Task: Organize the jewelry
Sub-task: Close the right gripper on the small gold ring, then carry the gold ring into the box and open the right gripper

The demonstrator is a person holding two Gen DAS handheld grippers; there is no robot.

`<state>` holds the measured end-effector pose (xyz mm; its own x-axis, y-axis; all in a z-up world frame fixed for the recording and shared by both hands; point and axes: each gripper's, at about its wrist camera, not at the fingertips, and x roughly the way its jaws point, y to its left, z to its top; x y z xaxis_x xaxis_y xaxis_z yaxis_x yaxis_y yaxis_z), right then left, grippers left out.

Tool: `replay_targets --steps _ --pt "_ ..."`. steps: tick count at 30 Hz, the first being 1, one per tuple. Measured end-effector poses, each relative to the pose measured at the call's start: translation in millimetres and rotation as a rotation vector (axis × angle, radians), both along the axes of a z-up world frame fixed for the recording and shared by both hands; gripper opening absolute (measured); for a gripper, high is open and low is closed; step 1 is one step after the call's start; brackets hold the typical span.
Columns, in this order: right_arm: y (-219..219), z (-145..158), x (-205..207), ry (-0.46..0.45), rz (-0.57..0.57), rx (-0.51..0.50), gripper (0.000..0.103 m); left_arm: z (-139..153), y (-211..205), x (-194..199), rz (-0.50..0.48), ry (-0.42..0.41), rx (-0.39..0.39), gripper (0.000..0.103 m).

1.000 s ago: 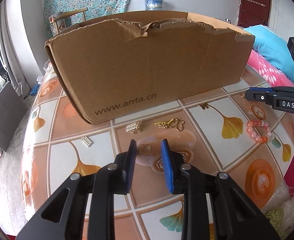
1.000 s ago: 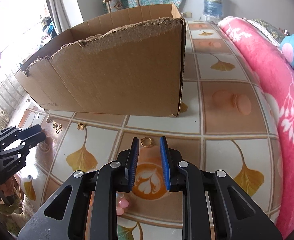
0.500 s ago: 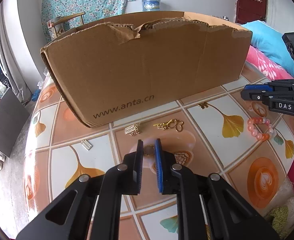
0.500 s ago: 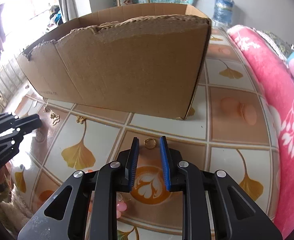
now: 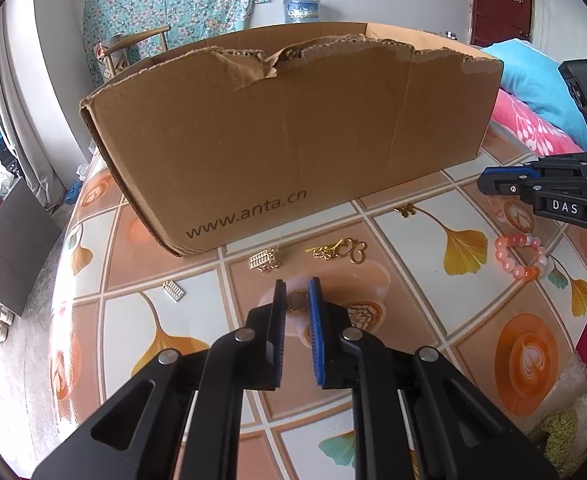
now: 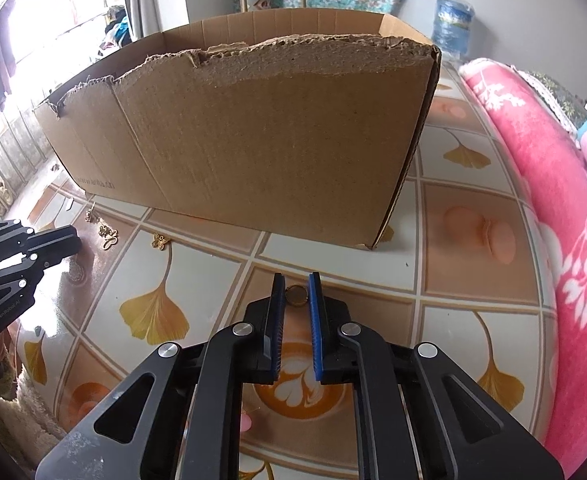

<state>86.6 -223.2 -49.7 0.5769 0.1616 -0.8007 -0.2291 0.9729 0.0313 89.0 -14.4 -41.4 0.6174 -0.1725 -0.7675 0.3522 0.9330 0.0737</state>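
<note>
two grippers, two gold rings

the left gripper point(image 5: 297, 292) reached forward low over the tiled tabletop point(image 5: 409, 320), its blue pads closed onto a small gold ring point(image 5: 296, 302) at the tips. the right gripper point(image 6: 297, 286) sat in a like pose near the cardboard box point(image 6: 253, 152), its pads pressed to both sides of a second gold ring point(image 6: 295, 294).

only the left wrist view showed the pink bead bracelet point(image 5: 521, 254) under the right gripper, the gold heart clasp point(image 5: 339, 251), the gold comb charm point(image 5: 264, 261) and the silver comb charm point(image 5: 173, 290), all on the table before the box. the right wrist view alone showed the box's right corner and the pink blanket point(image 6: 541, 200) beside the table.
</note>
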Motion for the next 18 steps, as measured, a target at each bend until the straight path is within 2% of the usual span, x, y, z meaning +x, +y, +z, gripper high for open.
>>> replay_targets --steps 18 --pt "-17 10 3 -0.014 -0.022 0.02 0.009 4 5 -2 0.009 -0.005 0.005 0.009"
